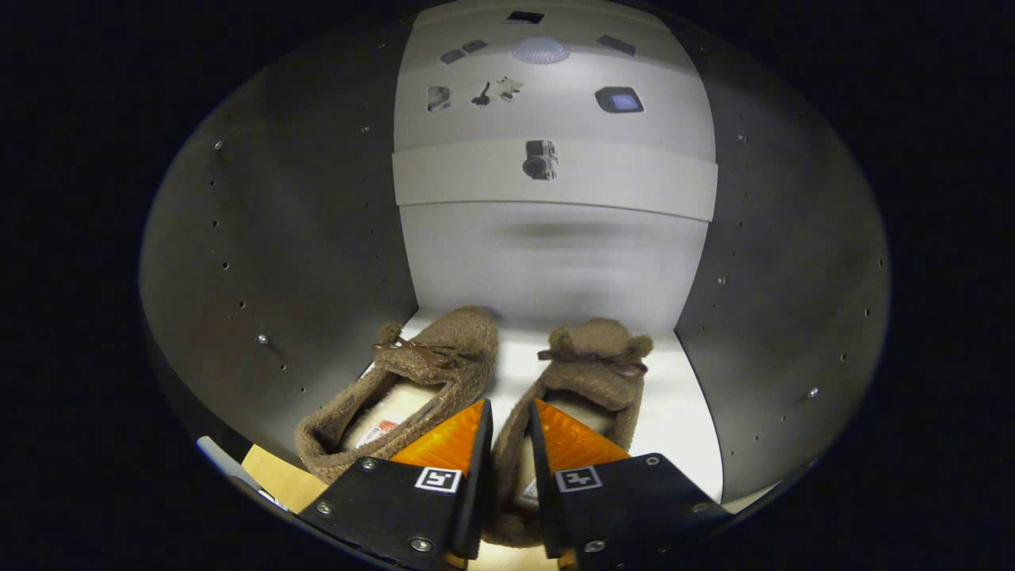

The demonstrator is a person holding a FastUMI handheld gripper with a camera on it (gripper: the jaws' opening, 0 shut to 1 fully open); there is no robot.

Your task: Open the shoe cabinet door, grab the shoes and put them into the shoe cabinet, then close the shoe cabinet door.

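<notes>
Reaching into the shoe cabinet [301, 262], the tongs [510, 420] sit with their fingers drawn close, a narrow gap left between them, pinching the inner side wall of the right slipper [587, 381]. Just left of the fingers lies the left slipper [412, 388], close beside its mate. Both slippers rest on the pale shelf [682, 420], toes pointing away from the tongs toward the back wall [547, 262]. Each carries a small bow near its toe.
</notes>
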